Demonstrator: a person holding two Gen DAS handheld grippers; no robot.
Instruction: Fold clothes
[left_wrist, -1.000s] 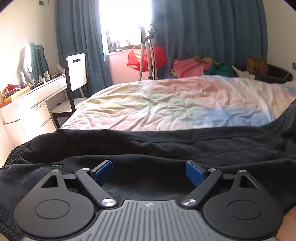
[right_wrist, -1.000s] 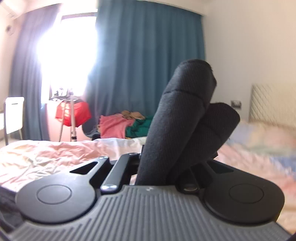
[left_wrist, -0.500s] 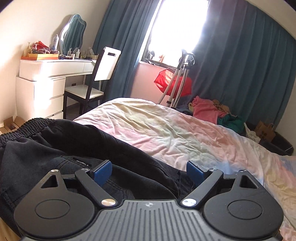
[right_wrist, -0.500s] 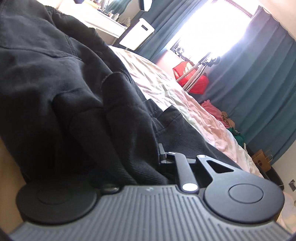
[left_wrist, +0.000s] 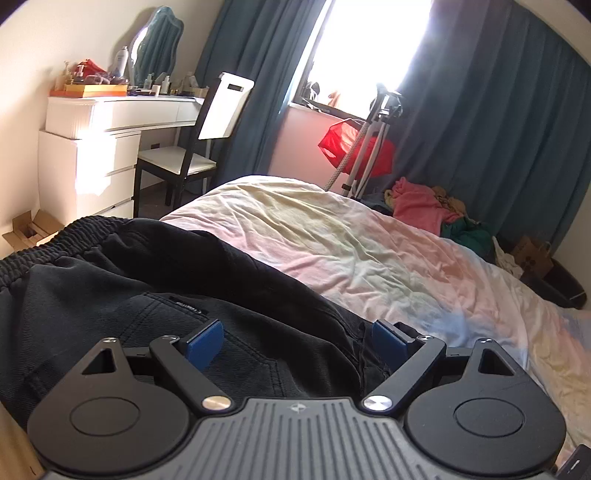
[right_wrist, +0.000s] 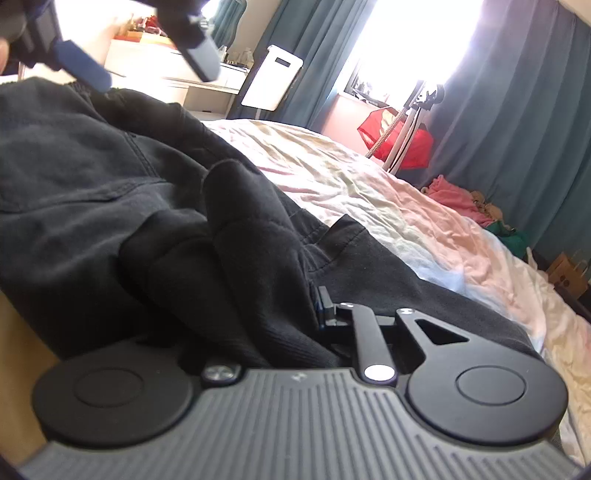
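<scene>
Black denim-like trousers (left_wrist: 155, 295) with a ribbed elastic waistband lie crumpled on the wrinkled pastel bedsheet (left_wrist: 332, 236). The left gripper (left_wrist: 297, 341) hovers spread wide above them. The right gripper (right_wrist: 258, 295), at six o'clock, is opening, a thick fabric fold between its jaws.

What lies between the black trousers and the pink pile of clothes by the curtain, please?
Only the rumpled pastel bedsheet lies between the black trousers and the pink clothes, seen in the left wrist view.

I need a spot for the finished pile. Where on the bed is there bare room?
The bedsheet lies bare from the black trousers across to the far edge by the tripod and the pink clothes heap. The near-left corner is crowded: trousers and both tools sit there.
</scene>
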